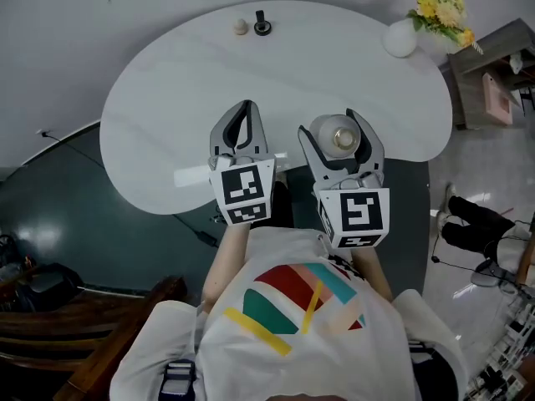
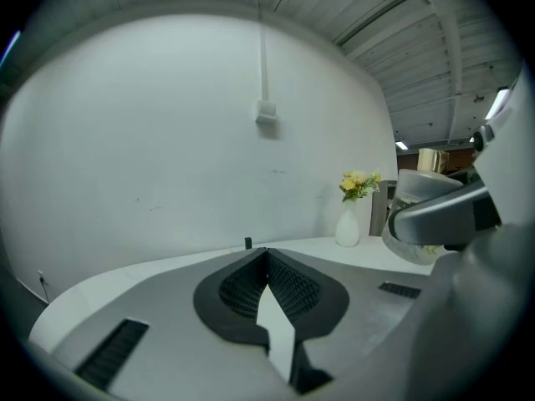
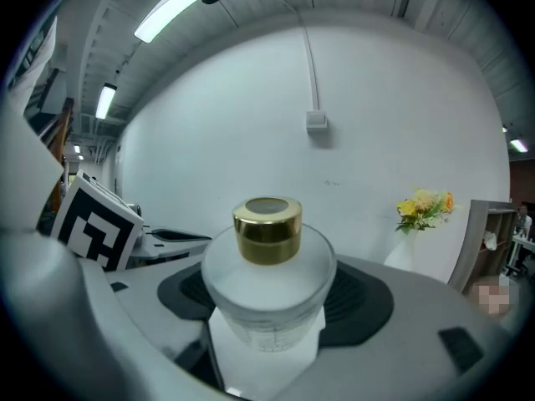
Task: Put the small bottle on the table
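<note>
A small frosted white bottle (image 3: 267, 286) with a gold cap (image 3: 267, 228) stands upright between the jaws of my right gripper (image 3: 269, 307), which is shut on it. In the head view the bottle (image 1: 339, 136) hangs over the near right part of the white table (image 1: 184, 82), held by the right gripper (image 1: 341, 140). My left gripper (image 1: 243, 126) sits beside it to the left, shut with nothing in it; its ribbed pads (image 2: 288, 291) meet in the left gripper view. The bottle (image 2: 415, 215) shows at that view's right edge.
A white vase with yellow flowers (image 1: 410, 32) stands at the table's far right. A small black object (image 1: 262, 23) and a pale ball (image 1: 241, 27) lie at the far edge. A dark floor mat (image 1: 58, 215) is to the left, a chair (image 1: 489, 73) at right.
</note>
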### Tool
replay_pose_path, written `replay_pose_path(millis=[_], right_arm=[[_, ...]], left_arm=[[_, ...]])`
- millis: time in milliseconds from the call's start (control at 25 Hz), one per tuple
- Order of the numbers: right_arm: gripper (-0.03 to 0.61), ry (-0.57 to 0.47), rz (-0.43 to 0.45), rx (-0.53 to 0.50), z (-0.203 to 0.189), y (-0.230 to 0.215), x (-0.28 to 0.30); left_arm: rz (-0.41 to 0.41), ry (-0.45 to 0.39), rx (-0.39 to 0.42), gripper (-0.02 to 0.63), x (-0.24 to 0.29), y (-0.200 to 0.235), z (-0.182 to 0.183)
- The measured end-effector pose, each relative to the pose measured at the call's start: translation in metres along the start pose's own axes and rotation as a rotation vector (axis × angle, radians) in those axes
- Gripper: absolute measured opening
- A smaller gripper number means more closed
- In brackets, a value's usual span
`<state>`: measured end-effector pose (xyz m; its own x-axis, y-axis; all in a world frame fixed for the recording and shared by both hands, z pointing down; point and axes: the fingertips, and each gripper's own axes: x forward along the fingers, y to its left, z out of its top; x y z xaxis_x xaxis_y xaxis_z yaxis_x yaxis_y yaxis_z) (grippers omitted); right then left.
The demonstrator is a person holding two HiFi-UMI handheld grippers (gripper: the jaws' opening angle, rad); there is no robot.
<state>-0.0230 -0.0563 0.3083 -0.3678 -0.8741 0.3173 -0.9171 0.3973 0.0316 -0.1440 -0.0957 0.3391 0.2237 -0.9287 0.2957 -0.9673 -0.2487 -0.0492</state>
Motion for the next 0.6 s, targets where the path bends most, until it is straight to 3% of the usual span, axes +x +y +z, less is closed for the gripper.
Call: replay_pose_path(millis=[360,600], right_arm=[[0.336,0.045,-0.039,0.020,0.031,-0.003,0.048],[0.336,0.062,-0.008,0.040,0.034,0.001,0.066]], left_arm=[[-0.042,-0.022,-0.012,0.017,0.040,0.035,0.034],[-0.054,-0.043,-0.036,0.017,0.042,0.035,0.045]])
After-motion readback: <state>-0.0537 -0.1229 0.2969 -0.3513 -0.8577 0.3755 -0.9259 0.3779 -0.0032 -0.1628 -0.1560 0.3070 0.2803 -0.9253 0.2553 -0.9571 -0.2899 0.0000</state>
